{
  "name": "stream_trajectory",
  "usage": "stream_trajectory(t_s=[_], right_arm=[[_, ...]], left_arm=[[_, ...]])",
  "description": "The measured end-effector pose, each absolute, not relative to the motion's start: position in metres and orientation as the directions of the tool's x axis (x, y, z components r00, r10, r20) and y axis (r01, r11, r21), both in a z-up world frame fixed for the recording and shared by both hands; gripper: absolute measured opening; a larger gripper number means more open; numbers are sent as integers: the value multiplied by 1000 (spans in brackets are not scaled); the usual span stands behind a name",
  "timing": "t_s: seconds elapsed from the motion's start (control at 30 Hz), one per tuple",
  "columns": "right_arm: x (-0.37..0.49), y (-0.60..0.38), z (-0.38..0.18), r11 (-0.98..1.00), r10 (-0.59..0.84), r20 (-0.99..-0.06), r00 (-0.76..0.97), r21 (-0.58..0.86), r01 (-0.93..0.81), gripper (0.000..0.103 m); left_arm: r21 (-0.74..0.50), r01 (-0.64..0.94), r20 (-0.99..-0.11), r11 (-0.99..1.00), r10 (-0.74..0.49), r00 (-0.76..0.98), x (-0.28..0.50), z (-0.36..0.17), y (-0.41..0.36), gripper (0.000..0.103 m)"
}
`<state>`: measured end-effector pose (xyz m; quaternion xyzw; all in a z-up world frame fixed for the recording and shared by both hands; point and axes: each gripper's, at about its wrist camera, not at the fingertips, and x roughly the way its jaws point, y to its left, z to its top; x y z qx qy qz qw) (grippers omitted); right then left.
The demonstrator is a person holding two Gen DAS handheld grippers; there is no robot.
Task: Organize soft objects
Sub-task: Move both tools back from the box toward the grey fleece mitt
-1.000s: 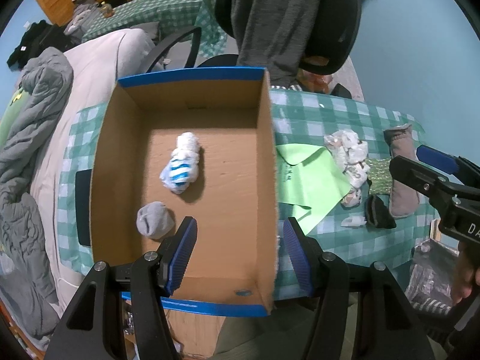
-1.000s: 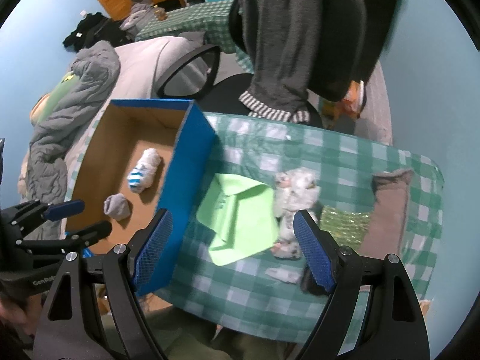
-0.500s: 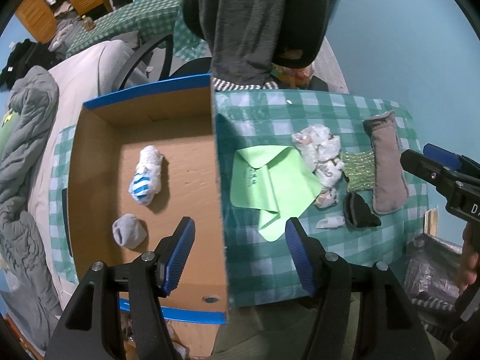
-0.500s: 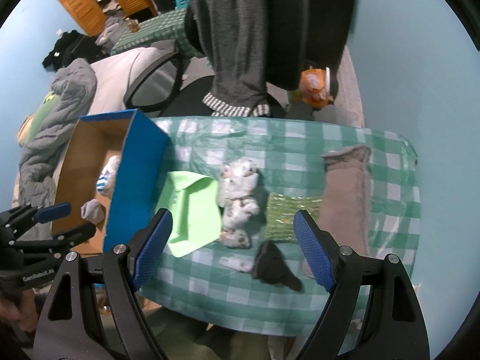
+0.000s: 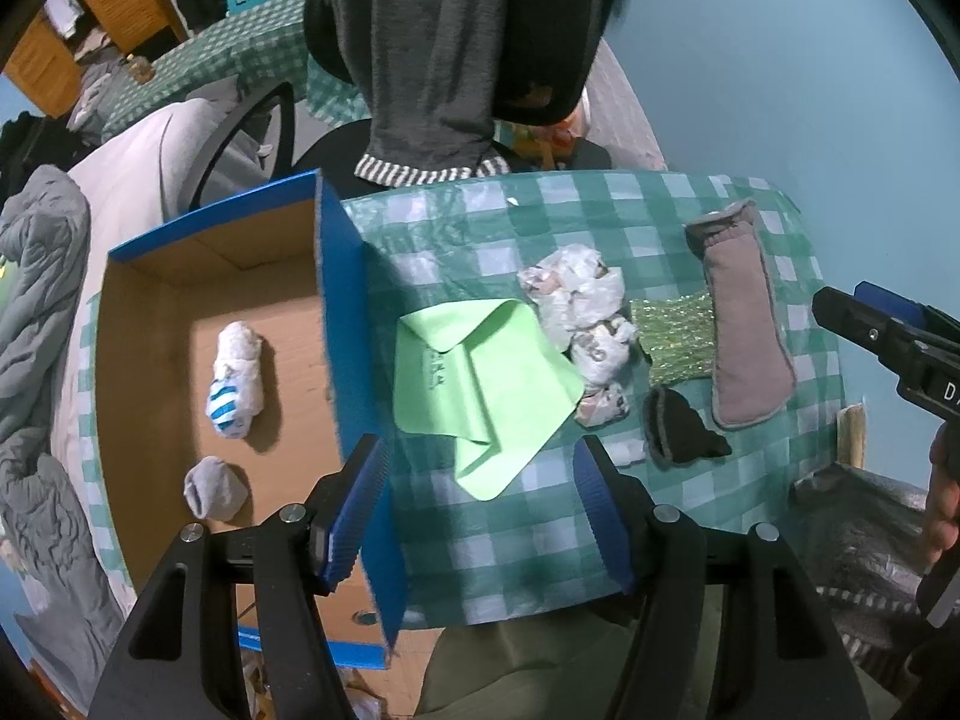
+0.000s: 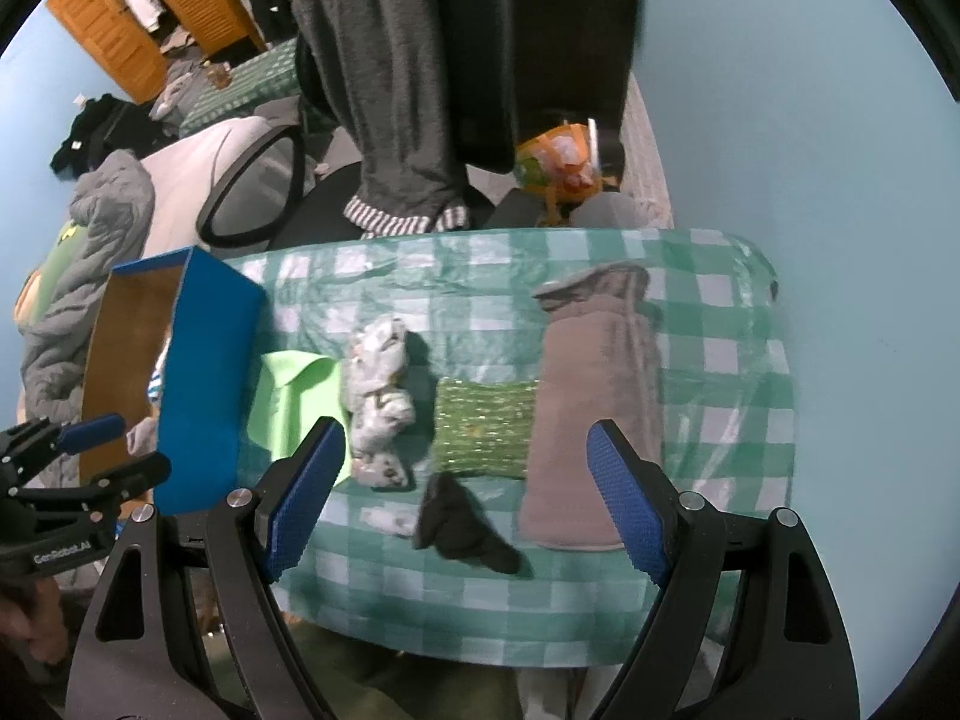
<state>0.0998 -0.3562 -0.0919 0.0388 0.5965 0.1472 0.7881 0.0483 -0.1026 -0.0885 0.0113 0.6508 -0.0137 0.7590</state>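
A blue cardboard box [image 5: 336, 324] [image 6: 198, 396] stands at the table's left and holds a white-and-blue sock roll [image 5: 237, 381] and a grey sock ball [image 5: 213, 489]. On the green checked cloth lie a light-green cloth [image 5: 480, 384] [image 6: 288, 402], a white patterned bundle [image 5: 585, 330] [image 6: 381, 402], a sparkly green piece [image 5: 675, 336] [image 6: 486, 426], a grey-brown sock [image 5: 744, 330] [image 6: 594, 408] and a black sock [image 5: 678, 429] [image 6: 462, 525]. My left gripper [image 5: 486, 510] is open above the table's front edge near the light-green cloth. My right gripper [image 6: 462, 498] is open and empty above the black sock.
An office chair draped with a grey garment [image 5: 432, 54] [image 6: 396, 78] stands behind the table. A bed with grey bedding [image 5: 36, 312] lies to the left. A blue wall [image 6: 810, 120] is at the right. An orange bag [image 6: 558, 162] sits behind the table.
Both grippers have moved right, away from the box and over the loose items on the cloth. Both have stayed open and empty.
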Motion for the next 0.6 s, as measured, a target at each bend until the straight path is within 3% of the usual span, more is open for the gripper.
stream_trajectory(t_s=[0.6], right_arm=[[118,-404,-132,969,236,-951,198,216,-118,83]], left_arm=[[-19,62,-995,998,-25,100,78,-121,-141,69]])
